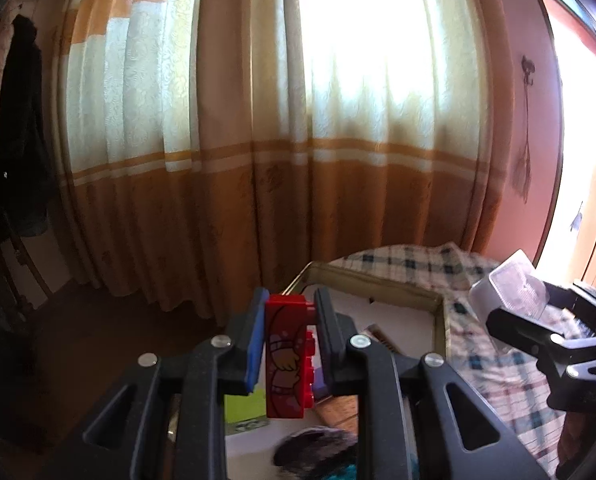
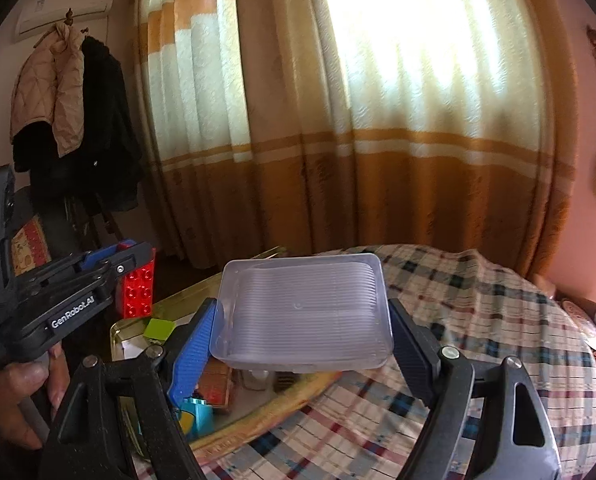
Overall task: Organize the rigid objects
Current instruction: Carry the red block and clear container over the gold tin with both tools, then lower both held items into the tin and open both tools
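My left gripper [image 1: 287,340] is shut on a red toy brick [image 1: 285,354] with a printed picture, held upright above a gold-rimmed tin box [image 1: 440,316]. The brick also shows in the right wrist view [image 2: 137,290], in the left gripper [image 2: 109,276]. My right gripper [image 2: 304,336] is shut on a clear plastic tray [image 2: 304,314], held tilted above the table and the tin box [image 2: 257,412]. In the left wrist view the tray [image 1: 510,284] and right gripper [image 1: 538,320] are at the right.
The tin box holds a green piece [image 2: 159,328], a teal brick [image 2: 199,410] and other small items. A plaid cloth [image 2: 478,320] covers the table. Orange and cream curtains [image 2: 338,120] hang behind. Coats [image 2: 77,112] hang at the left.
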